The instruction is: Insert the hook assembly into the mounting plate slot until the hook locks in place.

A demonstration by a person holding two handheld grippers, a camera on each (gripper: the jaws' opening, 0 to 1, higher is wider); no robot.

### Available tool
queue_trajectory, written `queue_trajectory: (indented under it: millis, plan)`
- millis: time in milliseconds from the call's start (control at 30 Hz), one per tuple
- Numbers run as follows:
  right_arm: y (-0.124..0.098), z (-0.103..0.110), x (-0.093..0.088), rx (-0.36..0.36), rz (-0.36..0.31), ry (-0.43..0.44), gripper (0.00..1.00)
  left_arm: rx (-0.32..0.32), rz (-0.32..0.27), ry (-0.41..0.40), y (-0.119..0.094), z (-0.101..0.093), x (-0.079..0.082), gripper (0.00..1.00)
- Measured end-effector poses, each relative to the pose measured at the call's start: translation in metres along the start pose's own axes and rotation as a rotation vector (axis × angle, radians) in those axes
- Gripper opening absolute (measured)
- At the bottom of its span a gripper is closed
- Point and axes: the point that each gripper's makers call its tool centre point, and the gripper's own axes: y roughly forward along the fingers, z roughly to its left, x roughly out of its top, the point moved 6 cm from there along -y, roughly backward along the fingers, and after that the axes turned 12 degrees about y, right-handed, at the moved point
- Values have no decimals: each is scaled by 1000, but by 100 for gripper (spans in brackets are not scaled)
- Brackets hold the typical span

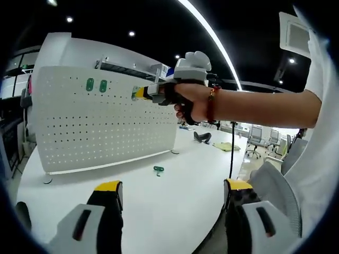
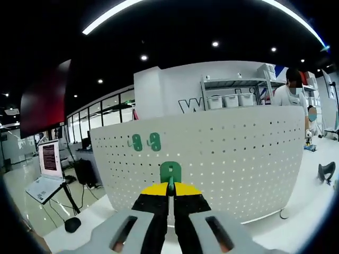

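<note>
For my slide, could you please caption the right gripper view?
Right hand-held gripper holds a green hook before the white pegboard, where two green hooks already hang.

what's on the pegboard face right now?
Two green hooks already hang side by side on the upper left of the pegboard. The right gripper holds a third green hook in front of the holes; its jaws hide whether it is touching the board.
</note>
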Motion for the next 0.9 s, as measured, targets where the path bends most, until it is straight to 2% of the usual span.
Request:
queue_trajectory:
  millis: [700, 767, 900]
  plan:
    - [31, 4, 32, -49, -46, 9, 1, 8, -2, -26, -9, 1, -4, 79]
    - [35, 4, 35, -58, -52, -51, 1, 7, 2, -23, -9, 1, -4, 79]
    - [43, 8, 37, -61, -48, -30, 1, 3, 2, -29, -7, 1, -5, 79]
